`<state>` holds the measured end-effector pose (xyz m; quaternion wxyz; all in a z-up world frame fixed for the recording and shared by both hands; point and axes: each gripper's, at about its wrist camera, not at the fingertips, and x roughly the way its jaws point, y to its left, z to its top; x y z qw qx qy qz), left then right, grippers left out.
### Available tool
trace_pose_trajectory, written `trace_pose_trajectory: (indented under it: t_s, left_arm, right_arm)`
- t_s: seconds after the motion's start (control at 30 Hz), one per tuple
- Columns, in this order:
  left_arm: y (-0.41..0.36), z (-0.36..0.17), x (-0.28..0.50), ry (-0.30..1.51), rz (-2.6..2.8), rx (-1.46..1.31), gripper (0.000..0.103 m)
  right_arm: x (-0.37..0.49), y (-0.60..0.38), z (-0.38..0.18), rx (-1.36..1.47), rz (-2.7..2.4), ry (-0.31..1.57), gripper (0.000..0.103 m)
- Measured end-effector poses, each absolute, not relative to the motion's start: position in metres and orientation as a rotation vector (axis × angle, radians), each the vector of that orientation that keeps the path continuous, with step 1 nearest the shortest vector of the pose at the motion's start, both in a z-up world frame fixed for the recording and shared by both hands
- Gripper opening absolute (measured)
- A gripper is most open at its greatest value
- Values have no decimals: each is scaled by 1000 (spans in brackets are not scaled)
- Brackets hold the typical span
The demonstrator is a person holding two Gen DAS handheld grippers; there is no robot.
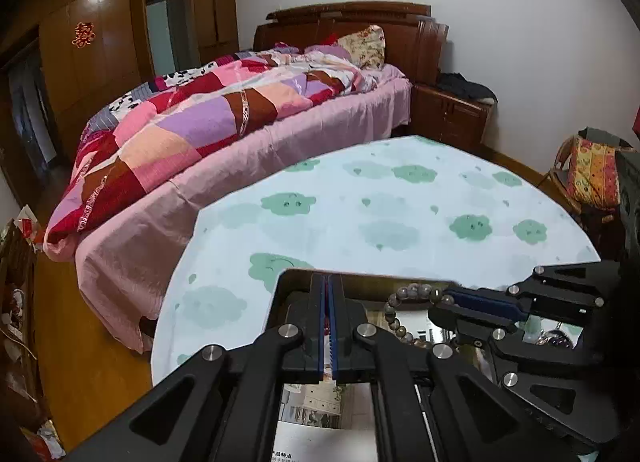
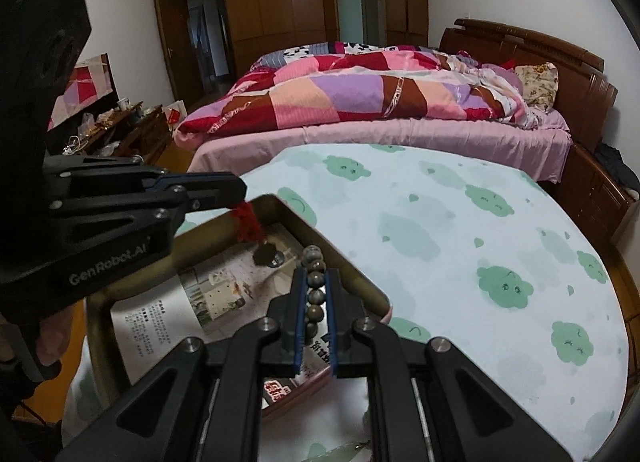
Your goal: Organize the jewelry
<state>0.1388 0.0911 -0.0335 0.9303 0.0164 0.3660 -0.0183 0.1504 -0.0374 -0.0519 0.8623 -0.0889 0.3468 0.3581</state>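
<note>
A: Start near the right gripper [image 2: 314, 298]. What is between its fingers?

B: A bead bracelet [image 2: 314, 282]. The two blue pads are clamped on one side of the loop, several round brown-grey beads in a row between them, and two or three beads stand out past the fingertips. From the left wrist view the rest of the loop [image 1: 400, 314] hangs free beside those fingers, over the tray.

A: How will it handle, do you think?

B: I judge it light and limp: hard, smooth beads on a cord, so the loop bends and swings. Round beads can roll out of flat pads, so it is better to hold across two beads, as now, not on one.

A: And the left gripper [image 2: 236, 191]?

B: Its fingers are together, clamped on a red knotted cord [image 2: 246, 223]. A small dark pendant [image 2: 266, 256] hangs under the fingertips, just above the floor of the metal tray [image 2: 340, 262]. The cord is soft and gives good grip; the pendant may be more fragile, I cannot tell its material.

A: What is under both?

B: The tray is lined with a printed magazine page [image 2: 160, 314]. Beyond the fingertips is the table with a cloud-pattern cloth [image 2: 460, 221], and farther the bed [image 2: 380, 101].
</note>
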Motion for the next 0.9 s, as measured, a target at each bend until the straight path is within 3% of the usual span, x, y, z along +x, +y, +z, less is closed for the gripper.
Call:
trace_pose_trajectory:
  t_s: [0.1,0.17,0.23,0.37,0.4,0.43,0.5,0.9]
  left_arm:
    - [90,-40,142,771,-22,51,1]
    - [89,-43,143,783,-5,62,1]
    - [90,-44,141,789,3,59,1]
    - [89,-42,136,789,16,63,8]
    - [89,-41,135,785,15,63,24]
    - [89,-40,133,776,21,64,49]
    - [88,-37,128,728,41,73,71]
    - [91,-43,127,742,61,38,71]
  right_arm:
    - [152,-36,-55,-195,742,739,12]
    - [153,-35,-56,-193,742,747,19]
    - [153,-37,-56,-189,733,747,38]
    - [150,-43,-51,-161,730,739,48]
    - [148,-45,-49,-158,726,731,51]
    - [147,-46,-48,-159,722,725,52]
    - [144,-49,-46,-166,716,713,53]
    - [146,-62,-48,-146,681,716,58]
